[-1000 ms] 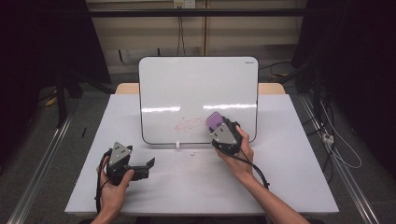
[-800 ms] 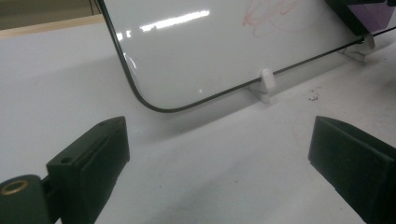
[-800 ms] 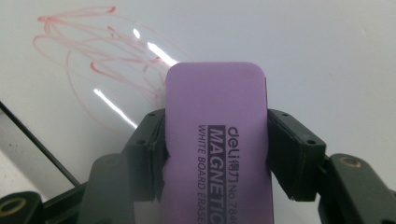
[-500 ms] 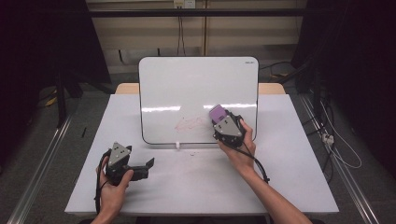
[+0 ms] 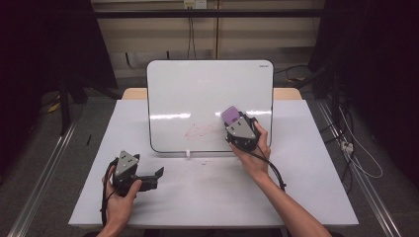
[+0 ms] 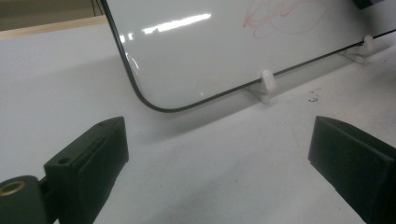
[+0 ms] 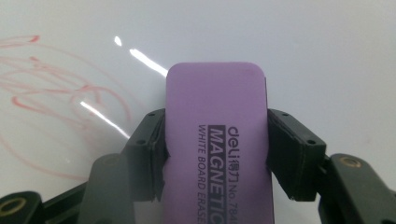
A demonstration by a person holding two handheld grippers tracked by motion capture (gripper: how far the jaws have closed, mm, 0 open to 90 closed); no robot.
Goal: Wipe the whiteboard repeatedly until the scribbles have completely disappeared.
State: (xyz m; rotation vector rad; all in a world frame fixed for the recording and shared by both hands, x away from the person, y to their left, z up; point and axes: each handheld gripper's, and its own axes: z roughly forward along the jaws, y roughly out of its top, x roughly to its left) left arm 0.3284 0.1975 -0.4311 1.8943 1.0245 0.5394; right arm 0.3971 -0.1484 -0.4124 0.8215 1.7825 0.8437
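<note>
A whiteboard (image 5: 210, 98) stands propped upright on the white table (image 5: 306, 187), with red scribbles (image 5: 200, 131) low on its face. My right gripper (image 5: 232, 121) is shut on a purple magnetic eraser (image 5: 229, 115), held against the board just right of the scribbles. In the right gripper view the eraser (image 7: 217, 140) sits clamped between both jaws, with the red marks (image 7: 51, 102) to its left. My left gripper (image 5: 159, 175) rests on the table at the front left, open, nothing between its jaws (image 6: 215, 172). The board's lower corner (image 6: 154, 102) lies ahead of it.
Small white clip feet (image 6: 266, 84) hold the board's bottom edge. A few red crumbs (image 5: 205, 162) lie on the table before the board. A wooden edge (image 5: 286, 94) shows behind the table, and metal rails (image 5: 39, 182) run along both sides.
The right gripper has carried the eraser slightly up the board, beside the scribbles. The left gripper has stayed in place.
</note>
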